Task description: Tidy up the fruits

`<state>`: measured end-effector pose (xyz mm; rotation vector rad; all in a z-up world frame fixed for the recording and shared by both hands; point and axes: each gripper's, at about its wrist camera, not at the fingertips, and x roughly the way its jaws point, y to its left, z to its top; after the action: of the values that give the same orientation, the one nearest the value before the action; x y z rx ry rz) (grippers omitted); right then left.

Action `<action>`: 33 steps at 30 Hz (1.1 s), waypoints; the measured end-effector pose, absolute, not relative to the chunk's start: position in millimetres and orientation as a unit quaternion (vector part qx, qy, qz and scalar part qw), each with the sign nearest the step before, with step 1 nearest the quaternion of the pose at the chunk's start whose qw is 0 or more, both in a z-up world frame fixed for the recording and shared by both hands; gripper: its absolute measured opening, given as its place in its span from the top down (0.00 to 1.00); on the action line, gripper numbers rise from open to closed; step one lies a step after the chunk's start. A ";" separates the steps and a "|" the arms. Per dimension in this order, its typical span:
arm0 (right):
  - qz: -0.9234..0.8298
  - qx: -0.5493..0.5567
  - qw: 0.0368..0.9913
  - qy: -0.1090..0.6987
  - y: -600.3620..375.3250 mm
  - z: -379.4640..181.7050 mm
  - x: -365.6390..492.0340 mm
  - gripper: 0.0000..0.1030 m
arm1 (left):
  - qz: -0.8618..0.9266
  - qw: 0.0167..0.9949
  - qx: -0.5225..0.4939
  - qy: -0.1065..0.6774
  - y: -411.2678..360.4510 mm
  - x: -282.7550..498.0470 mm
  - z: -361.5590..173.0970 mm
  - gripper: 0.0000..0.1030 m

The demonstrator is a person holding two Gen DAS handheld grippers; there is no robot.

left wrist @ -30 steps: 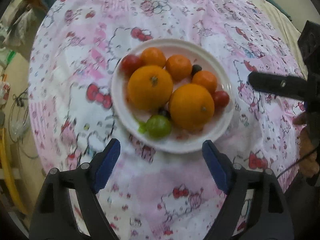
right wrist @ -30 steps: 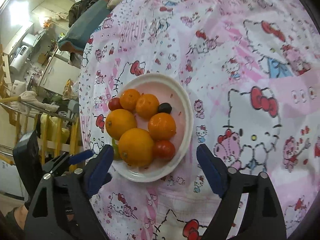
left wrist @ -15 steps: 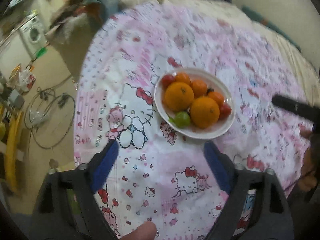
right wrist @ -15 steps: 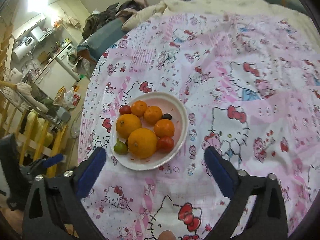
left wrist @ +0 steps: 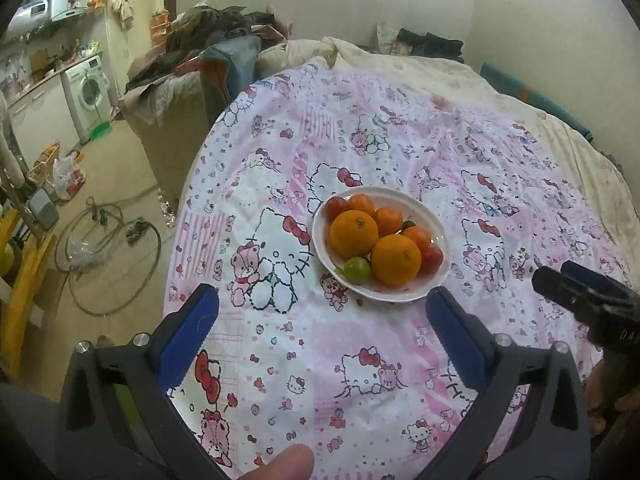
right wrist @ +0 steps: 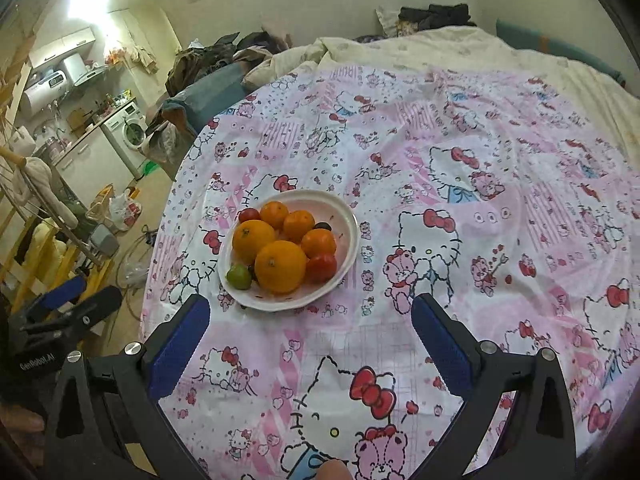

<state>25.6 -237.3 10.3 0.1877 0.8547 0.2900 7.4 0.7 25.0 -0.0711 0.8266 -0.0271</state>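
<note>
A white plate (left wrist: 436,286) (right wrist: 348,240) sits on the pink Hello Kitty cloth (left wrist: 360,360) (right wrist: 480,200). It holds two large oranges (left wrist: 354,234) (right wrist: 280,266), several small tangerines (left wrist: 388,220) (right wrist: 298,224), red tomatoes (left wrist: 432,258) (right wrist: 321,267), a green lime (left wrist: 357,269) (right wrist: 239,277) and a dark fruit (right wrist: 322,226). My left gripper (left wrist: 320,312) is open and empty, held back from the plate's near side. My right gripper (right wrist: 310,320) is open and empty, just short of the plate; it also shows at the left wrist view's right edge (left wrist: 580,292).
The cloth covers a round table; its left edge (left wrist: 176,240) drops to a floor with hoses (left wrist: 108,248), bags and a washing machine (left wrist: 90,92). A cream blanket (right wrist: 440,52) and piled clothes (left wrist: 208,36) lie behind. The left gripper shows at the right wrist view's lower left (right wrist: 68,304).
Both grippers have pulled up and back from the plate, so it looks smaller and farther. The fruits on the plate have not moved. Both stay open.
</note>
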 end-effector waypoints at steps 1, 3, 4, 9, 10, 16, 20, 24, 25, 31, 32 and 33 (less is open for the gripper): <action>0.135 0.088 0.898 0.409 -236.5 10.4 22.8 0.00 | -0.014 0.915 -0.035 0.402 0.3 6.4 24.3 0.01; 0.129 0.089 0.901 0.405 -237.2 9.8 19.1 0.00 | -0.015 0.914 -0.032 0.404 -1.2 5.4 22.4 0.01; 0.125 0.093 0.902 0.402 -238.3 9.4 17.4 0.00 | -0.016 0.914 -0.028 0.404 -2.4 4.6 21.7 0.01; 0.112 0.096 0.907 0.395 -241.8 7.4 16.8 0.00 | -0.015 0.924 -0.008 0.382 -8.0 2.2 24.0 0.01; 0.108 0.094 0.908 0.393 -241.8 7.2 17.3 0.00 | -0.015 0.925 -0.006 0.379 -9.1 2.2 24.3 0.01; 0.108 0.091 0.907 0.397 -238.6 3.3 21.0 0.00 | -0.005 0.925 -0.006 0.380 -7.2 6.9 22.4 0.01; 0.109 0.091 0.906 0.398 -237.8 2.2 21.1 0.00 | -0.004 0.921 -0.013 0.388 -4.3 9.5 18.3 0.01; 0.109 0.087 0.907 0.398 -235.6 1.2 21.4 0.00 | -0.007 0.921 -0.010 0.390 -6.4 10.1 17.0 0.01; 0.110 0.087 0.907 0.398 -234.7 1.2 21.7 0.00 | -0.007 0.921 -0.010 0.390 -6.3 10.1 17.1 0.01; 0.109 0.083 0.908 0.396 -232.3 0.4 22.5 0.00 | -0.006 0.921 -0.014 0.389 -6.4 10.2 17.3 0.01; 0.108 0.082 0.908 0.397 -231.8 -0.2 22.6 0.00 | -0.006 0.921 -0.016 0.389 -6.1 10.1 17.9 0.01; 0.107 0.082 0.908 0.397 -232.2 0.2 22.0 0.00 | -0.006 0.920 -0.018 0.390 -6.5 10.4 17.7 0.01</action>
<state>22.0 -232.2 0.2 0.1682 0.8196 0.2202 10.4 -6.5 17.7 -0.0373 0.8023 -0.0127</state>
